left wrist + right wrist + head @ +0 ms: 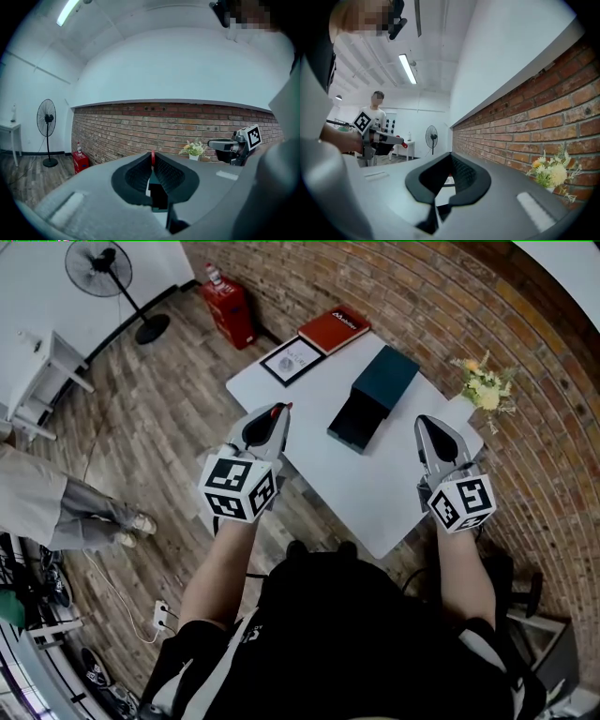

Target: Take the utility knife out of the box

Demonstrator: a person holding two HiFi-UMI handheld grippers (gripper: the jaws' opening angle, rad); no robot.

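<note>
One white table [375, 493] fills the middle, and a dark teal box [373, 397] lies on it with its darker inner part showing at the near end. Over the table's left edge, the left gripper [277, 416] pinches the thin, red-tipped utility knife [152, 157] at its jaw tips, well clear of the box. At the table's right side hovers the right gripper [427, 422], jaws pressed together on nothing.

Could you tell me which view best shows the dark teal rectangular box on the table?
The head view: the dark teal rectangular box lies whole and unblocked on the white table. The left gripper view gives only a dark sliver past its jaws, possibly the box; the right gripper view shows none.
</note>
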